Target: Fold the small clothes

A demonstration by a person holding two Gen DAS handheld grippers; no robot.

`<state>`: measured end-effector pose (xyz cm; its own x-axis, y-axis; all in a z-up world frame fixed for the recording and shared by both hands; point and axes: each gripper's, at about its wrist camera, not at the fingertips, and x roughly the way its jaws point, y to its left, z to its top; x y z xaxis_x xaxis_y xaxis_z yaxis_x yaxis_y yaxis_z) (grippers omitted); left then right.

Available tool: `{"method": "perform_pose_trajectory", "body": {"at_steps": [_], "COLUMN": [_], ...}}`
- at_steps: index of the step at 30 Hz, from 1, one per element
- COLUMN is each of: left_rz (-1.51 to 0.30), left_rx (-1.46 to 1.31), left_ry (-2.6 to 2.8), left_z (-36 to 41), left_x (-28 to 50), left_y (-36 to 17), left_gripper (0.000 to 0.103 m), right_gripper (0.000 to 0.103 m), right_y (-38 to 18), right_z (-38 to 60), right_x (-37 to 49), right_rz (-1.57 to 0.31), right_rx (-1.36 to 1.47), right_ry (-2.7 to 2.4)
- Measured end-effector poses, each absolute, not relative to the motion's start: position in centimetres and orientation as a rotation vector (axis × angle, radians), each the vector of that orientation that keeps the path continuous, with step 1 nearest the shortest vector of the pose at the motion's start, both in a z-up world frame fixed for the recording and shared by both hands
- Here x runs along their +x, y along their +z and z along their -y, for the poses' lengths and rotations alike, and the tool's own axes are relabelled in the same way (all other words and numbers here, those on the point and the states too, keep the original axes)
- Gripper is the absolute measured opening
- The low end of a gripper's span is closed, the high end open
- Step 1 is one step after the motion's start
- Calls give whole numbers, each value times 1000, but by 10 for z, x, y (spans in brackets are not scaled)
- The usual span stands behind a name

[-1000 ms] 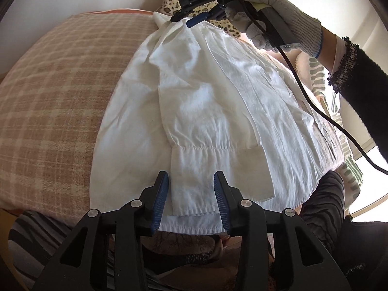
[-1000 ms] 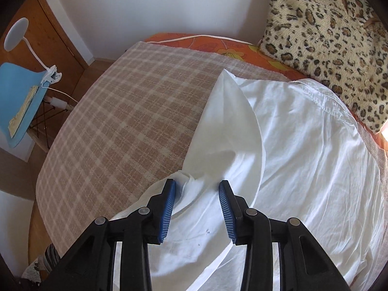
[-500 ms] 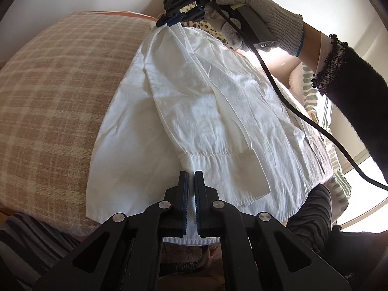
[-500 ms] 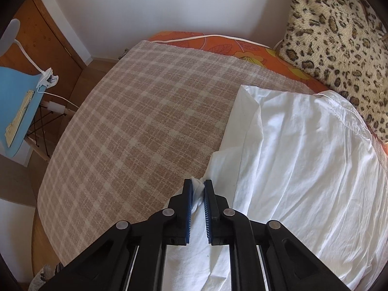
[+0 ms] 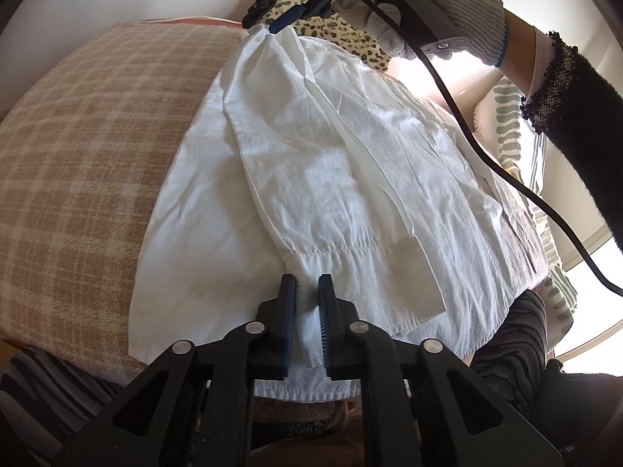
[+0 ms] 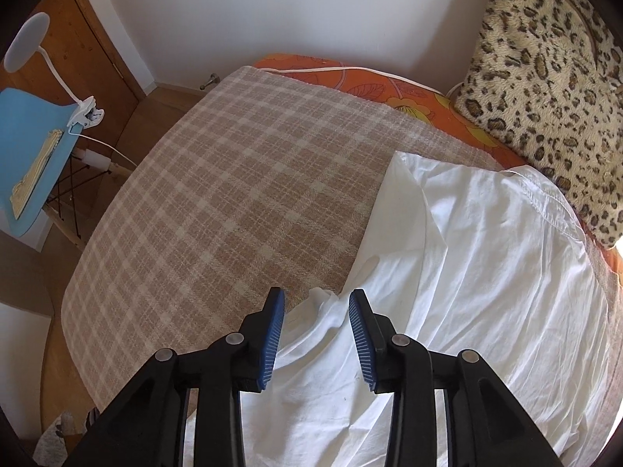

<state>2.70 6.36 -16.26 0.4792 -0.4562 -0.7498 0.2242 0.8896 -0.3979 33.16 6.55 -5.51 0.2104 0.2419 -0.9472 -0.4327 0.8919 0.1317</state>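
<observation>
Nearest to me, my left hand-held gripper (image 5: 307, 323) is pinched nearly closed on the cuff (image 5: 350, 284) of the sleeve, at the edge of the white shirt (image 5: 350, 179) closest to my body. A thin fold of white cloth sits between the blue pads, so I judge the hold is good. The sleeve runs away from this hand-held gripper across the shirt body, which lies spread on the checked blanket (image 5: 78, 148) of the bed.

To do this fold well, I should keep the cuff pinched and the sleeve lightly taut, so it lands straight along the shirt with its edges parallel to the side seam. I should lift only enough to clear the wrinkles, then lay it down flat and not drag the layers beneath.

Farther off, my right hand-held gripper (image 6: 316, 334) points steeply down at the shoulder end of the shirt (image 6: 486, 272). Its jaws are opening: a small peak of white cloth stands between the pads, but neither pad presses on it, so I take that corner as let go. In the left view the same gripper (image 5: 280, 23) sits at the shirt's far tip, held in my gloved hand (image 5: 420, 4). Beyond it lies the leopard-print cushion (image 6: 545, 78), just past the collar edge.
</observation>
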Motion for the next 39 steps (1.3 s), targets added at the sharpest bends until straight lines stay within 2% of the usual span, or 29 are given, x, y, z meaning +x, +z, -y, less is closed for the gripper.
{"method": "perform_pose_trajectory", "body": {"at_steps": [2,3,6,11,13,14,17,20,23,26,29,30,32,34,35,36,39], "left_rz": [-978,-975,-955,-903,-903,-915,-949,-947,-925,-903,-874,-870,-862,-872,-880,-888,-901], "left_rx": [-271,-276,-282,-314,-324,-330,-336,-324,-337,-334,-354,-345,-306,-295,-308,-313,-282], "left_ry": [-425,-427,-422,-350,-336,-337,-343,-320,-322,-334,-353,-354,-331,-320,-325,-322,-309], "left_z": [-68,-71,-79,-112,-125,-130,-138,-145,-151,-150,-147,-145,-139,-135,-136,-137,-140], "left_x": [27,25,22,14,12,12,14,25,48,81,118,132,154,167,171,170,160], "left_y": [-163,-162,-155,-138,-134,-135,-136,-133,-124,-114,-104,-102,-100,-101,-103,-104,-106], "left_gripper": [3,3,2,2,2,2,2,15,17,43,45,49,49,49,49,49,49], "right_gripper": [34,25,10,8,9,15,41,39,41,41,41,41,40,25,10,3,1], "right_y": [-66,-70,-77,-75,-75,-77,-74,-57,-58,-73,-93,-98,-105,-110,-111,-113,-118], "right_z": [-69,-70,-73,-64,-58,-58,-55,-27,1,16,21,21,19,17,17,19,38], "right_x": [331,331,330,339,343,343,334,316,288,256,229,221,207,197,193,191,185], "right_rz": [-1303,-1314,-1302,-1296,-1294,-1302,-1301,-1217,-1219,-1264,-1324,-1339,-1351,-1353,-1357,-1369,-1402], "right_rx": [-215,-221,-228,4,82,79,23,73,131,151,189,201,208,213,219,261,601], "right_ry": [436,431,418,457,449,448,446,454,465,485,520,537,560,579,583,600,707]}}
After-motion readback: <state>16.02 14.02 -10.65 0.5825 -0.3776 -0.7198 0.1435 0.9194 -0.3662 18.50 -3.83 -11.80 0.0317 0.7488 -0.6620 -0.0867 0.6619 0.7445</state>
